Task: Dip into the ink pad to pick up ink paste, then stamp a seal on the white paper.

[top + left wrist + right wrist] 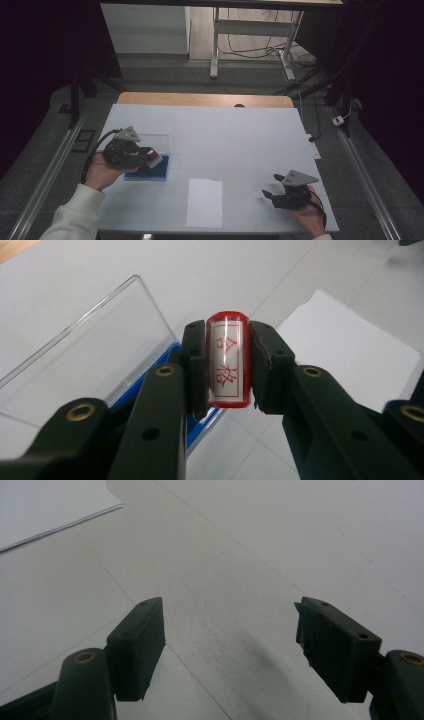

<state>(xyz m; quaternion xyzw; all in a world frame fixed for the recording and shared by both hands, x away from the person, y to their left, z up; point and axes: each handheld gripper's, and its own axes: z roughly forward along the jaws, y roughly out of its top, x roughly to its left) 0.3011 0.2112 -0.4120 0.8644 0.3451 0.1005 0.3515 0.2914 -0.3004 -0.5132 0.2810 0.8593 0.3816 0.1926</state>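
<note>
High view: the left gripper (pixel 145 154) pinches a red stamp (pixel 228 359) above the blue ink pad (pixel 150 169). The paper sheet (pixel 205 202) lies at four o'clock from it, long axis twelve-to-six. The right gripper (pixel 271 186), jaws spread and empty, rests nearer the sheet.

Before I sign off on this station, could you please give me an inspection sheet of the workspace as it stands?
Surface: white table top, wooden edge at the far side.
Job's things: red cylindrical stamp with a clear face and red characters; blue ink pad tray with its clear plastic lid open; white sheet of paper lying flat.
Clutter: nothing seen.
Grippers: left tool shut on the stamp, held above the tray; right tool open, nothing between its jaws, over bare table.
Cables: black cable trailing from the left tool; loose cables on the floor beyond.
Surroundings: white desk frame, grey floor, dark sides.
</note>
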